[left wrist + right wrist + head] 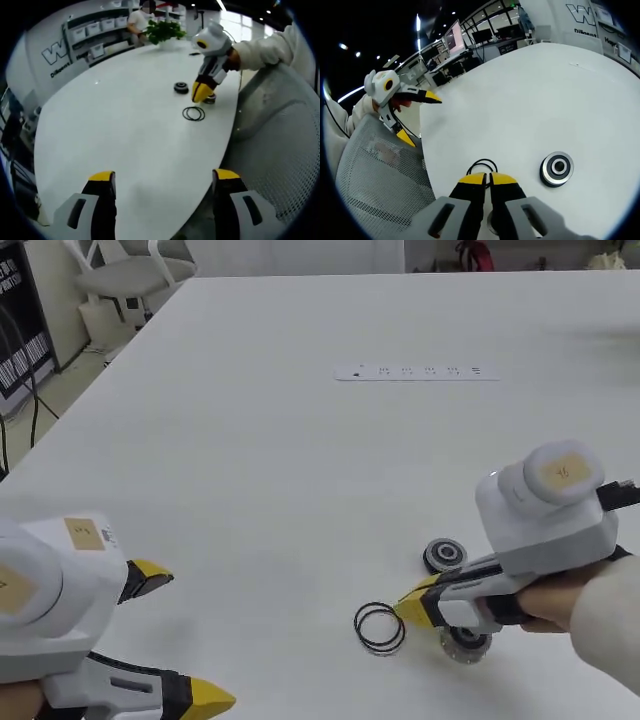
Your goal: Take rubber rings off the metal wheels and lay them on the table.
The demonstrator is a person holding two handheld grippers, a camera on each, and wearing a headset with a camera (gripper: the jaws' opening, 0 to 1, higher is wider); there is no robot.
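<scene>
One broad white table (pixel 300 470) is spread far beyond the work, its near edge close to both grippers. The left gripper (pixel 163 175) is held with jaws wide apart; the right gripper (pixel 487 178) is held with jaws pressed together above one metal wheel (pixel 466 642). A second wheel (pixel 445 555), dark-rimmed with a silver hub, is set just beyond. Two thin black rubber rings (pixel 380 628) are laid overlapping on the table, just beside the right tips.
</scene>
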